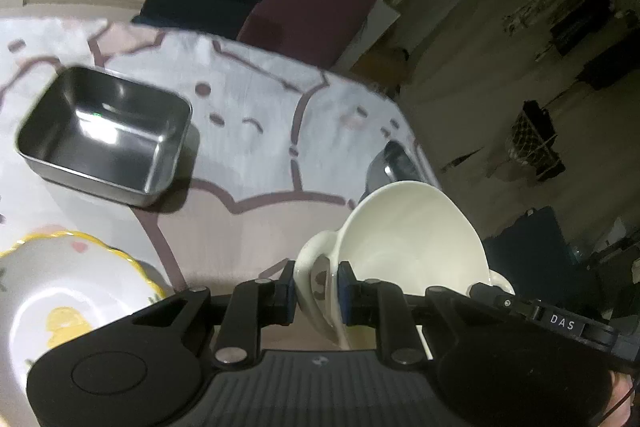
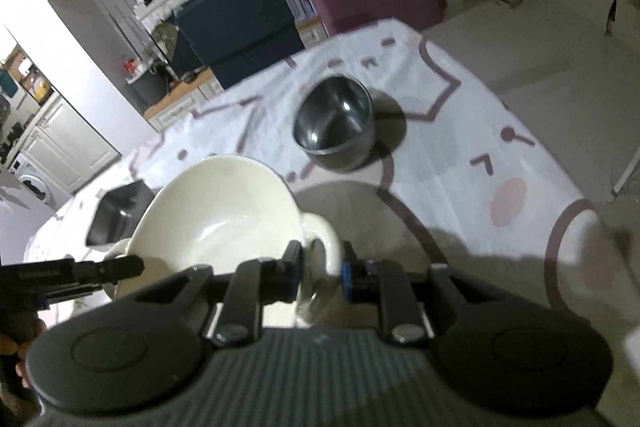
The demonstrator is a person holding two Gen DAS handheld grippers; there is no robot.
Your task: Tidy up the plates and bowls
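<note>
**Colleague:** What do you have in the tongs at this moment?

**Me:** Both of them pinch the same thing, the cream bowl (image 1: pixel 408 239). It has two ear handles, one on each side. My left gripper (image 1: pixel 316 289) is closed on one handle, and my right gripper (image 2: pixel 322 267) is closed on the other handle. The pads press the ceramic from both sides.

**Colleague:** Is the bowl on the table?

**Me:** I think it is in the air, above the tablecloth (image 1: pixel 248 147), because I see the cloth under its edge and a shadow below it in the right wrist view. It is tilted a little, so I look into its inside. I cannot tell how high it is.

**Colleague:** And the other dishes?

**Me:** In the left wrist view, a rectangular metal tray (image 1: pixel 104 135) stands on the cloth, well apart from the bowl, to the left. Near my left gripper, at the lower left, there is a white plate with a yellow wavy rim (image 1: pixel 72 291). In the right wrist view, a round metal bowl (image 2: pixel 336 125) stands upright on the cloth behind the cream bowl, apart from it.

**Colleague:** Do you see the other gripper from the right side?

**Me:** Yes, the left one enters from the left edge and touches the bowl.
</note>
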